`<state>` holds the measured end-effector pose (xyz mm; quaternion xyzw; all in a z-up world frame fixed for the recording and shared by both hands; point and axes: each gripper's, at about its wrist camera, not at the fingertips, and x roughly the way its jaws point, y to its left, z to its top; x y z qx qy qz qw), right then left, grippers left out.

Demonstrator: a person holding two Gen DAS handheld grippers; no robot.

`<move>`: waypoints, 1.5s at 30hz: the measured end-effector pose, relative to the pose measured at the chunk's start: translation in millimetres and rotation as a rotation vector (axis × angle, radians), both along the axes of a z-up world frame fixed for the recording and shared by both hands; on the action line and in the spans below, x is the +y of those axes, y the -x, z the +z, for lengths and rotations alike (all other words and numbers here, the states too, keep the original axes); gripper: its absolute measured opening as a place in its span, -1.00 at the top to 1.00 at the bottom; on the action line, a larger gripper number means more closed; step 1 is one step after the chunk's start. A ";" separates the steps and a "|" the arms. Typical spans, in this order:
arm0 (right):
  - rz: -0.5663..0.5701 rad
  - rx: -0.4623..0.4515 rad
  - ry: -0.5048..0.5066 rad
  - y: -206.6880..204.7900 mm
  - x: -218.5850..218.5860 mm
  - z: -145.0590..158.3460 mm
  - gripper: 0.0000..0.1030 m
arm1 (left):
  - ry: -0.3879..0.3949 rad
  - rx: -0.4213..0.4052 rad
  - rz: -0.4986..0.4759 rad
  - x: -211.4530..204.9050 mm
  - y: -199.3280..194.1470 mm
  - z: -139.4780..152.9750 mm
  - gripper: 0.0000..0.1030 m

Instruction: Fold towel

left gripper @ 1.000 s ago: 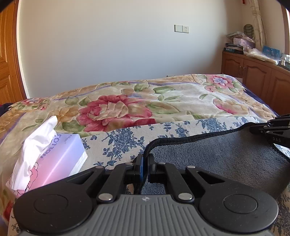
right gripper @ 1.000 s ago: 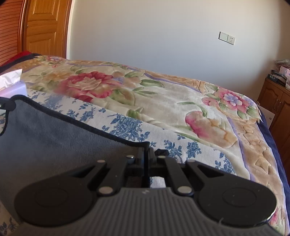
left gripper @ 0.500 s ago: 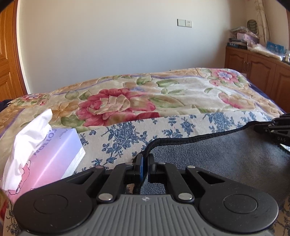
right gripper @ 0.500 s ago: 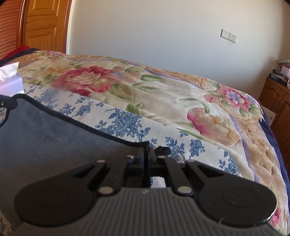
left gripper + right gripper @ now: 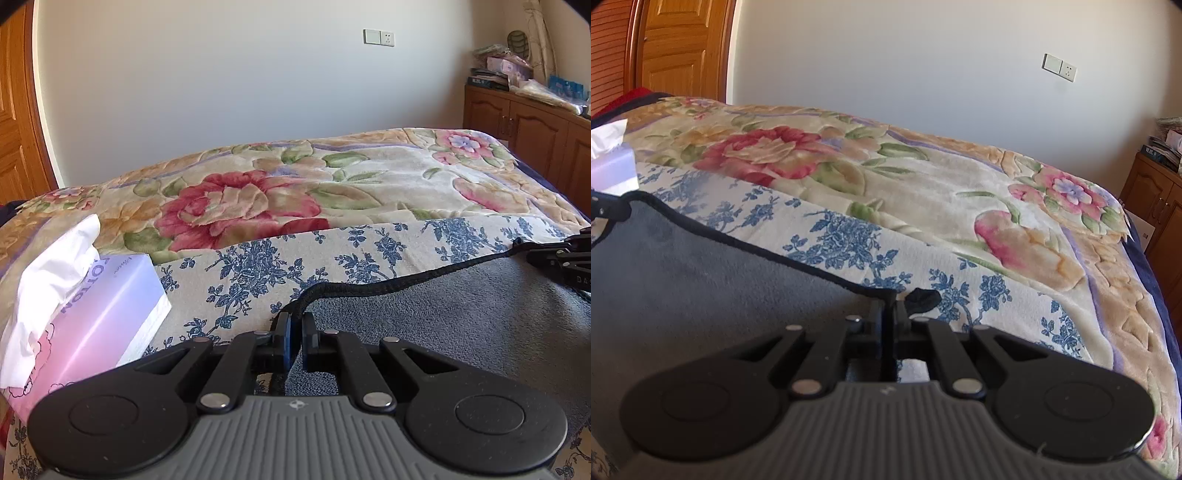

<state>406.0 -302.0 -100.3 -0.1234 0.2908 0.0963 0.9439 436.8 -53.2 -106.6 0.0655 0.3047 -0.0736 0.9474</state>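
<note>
A grey towel (image 5: 461,317) with a black stitched edge is held stretched between my two grippers above the bed. My left gripper (image 5: 295,328) is shut on the towel's left corner. My right gripper (image 5: 890,317) is shut on the towel's right corner, and the towel (image 5: 701,280) spreads to its left. The right gripper's tip shows at the right edge of the left wrist view (image 5: 565,254). The left gripper's tip shows at the left edge of the right wrist view (image 5: 605,208). The towel's lower part is hidden below both grippers.
The bed has a blue-flowered sheet (image 5: 258,273) and a thick floral blanket (image 5: 295,199) behind it. A tissue box (image 5: 99,310) lies on the bed at the left. A wooden cabinet (image 5: 535,125) stands at the right, a wooden door (image 5: 679,51) at the far left.
Both grippers have moved forward over the bed with the towel's edge stretched between them. The blanket and sheet sit lower and nearer in both views.
</note>
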 end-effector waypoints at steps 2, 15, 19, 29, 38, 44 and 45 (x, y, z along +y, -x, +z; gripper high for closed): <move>-0.008 0.002 0.000 -0.6 -1.0 -0.5 0.78 | -0.001 -0.002 0.005 0.0 -0.3 -0.4 0.78; -0.069 -0.019 -0.089 24.4 -15.3 20.4 -0.10 | 0.012 -0.074 0.035 0.8 20.3 31.4 -0.67; -0.063 -0.036 -0.092 40.7 -12.8 35.6 -0.12 | 0.025 -0.100 0.040 -1.9 34.0 53.2 -0.83; -0.070 -0.074 -0.157 80.9 -6.5 74.4 -0.13 | 0.013 -0.142 0.024 -12.0 69.9 103.9 -0.93; -0.062 -0.116 -0.179 118.0 -0.5 102.4 -0.15 | -0.003 -0.153 0.019 -15.9 105.9 133.0 -0.96; -0.054 -0.137 -0.184 139.6 3.0 115.3 -0.23 | 0.003 -0.152 0.014 -16.7 126.3 144.5 -0.96; -0.054 -0.139 -0.183 143.2 3.7 116.8 -0.28 | 0.001 -0.153 0.012 -17.0 129.8 146.4 -0.96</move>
